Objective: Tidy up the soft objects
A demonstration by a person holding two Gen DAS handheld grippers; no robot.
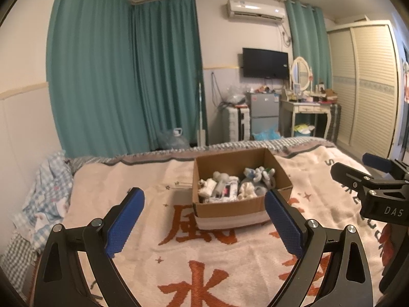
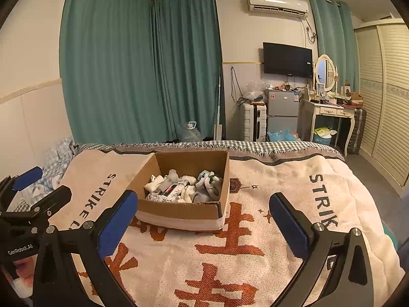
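Note:
An open cardboard box sits on the bed, holding several rolled socks and small soft items in white, grey and blue. It also shows in the right wrist view, with the soft items inside. My left gripper is open and empty, hovering above the blanket just in front of the box. My right gripper is open and empty, also in front of the box, slightly to its right. Each gripper shows at the edge of the other's view.
The bed is covered by a cream blanket with orange characters. A crumpled blue checked cloth lies at the bed's left edge. Beyond the bed's foot stand teal curtains, a suitcase, a small fridge and a dressing table.

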